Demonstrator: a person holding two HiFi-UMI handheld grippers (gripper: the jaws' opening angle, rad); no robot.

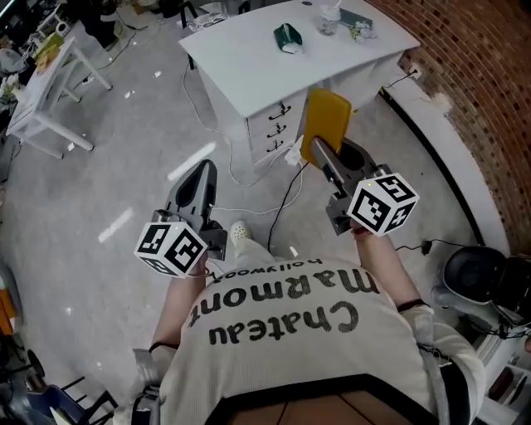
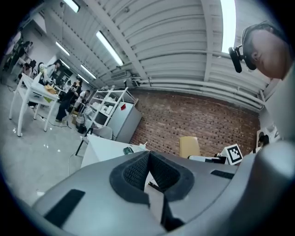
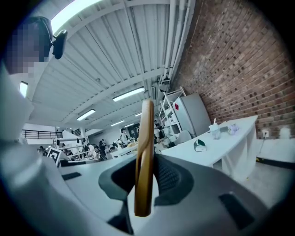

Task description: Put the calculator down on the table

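The right gripper (image 1: 322,156) is clamped on the calculator (image 1: 327,123), a flat yellow slab gripped by its lower end, with the rest projecting past the jaw tips. In the right gripper view the calculator (image 3: 145,156) stands edge-on between the two pads, and both pads press against its faces. The calculator is in the air, on the near side of the table (image 1: 241,62) and in front of its drawers (image 1: 278,126); it does not touch the tabletop. The left gripper (image 1: 197,184) is closed and empty, with its pads meeting at the tips. It is held to the left of the table's near corner, apart from the table. A green item (image 1: 288,38) and a cup (image 1: 329,18) stand toward the table's far side. Cables (image 1: 249,178) lie on the floor at the table's foot.
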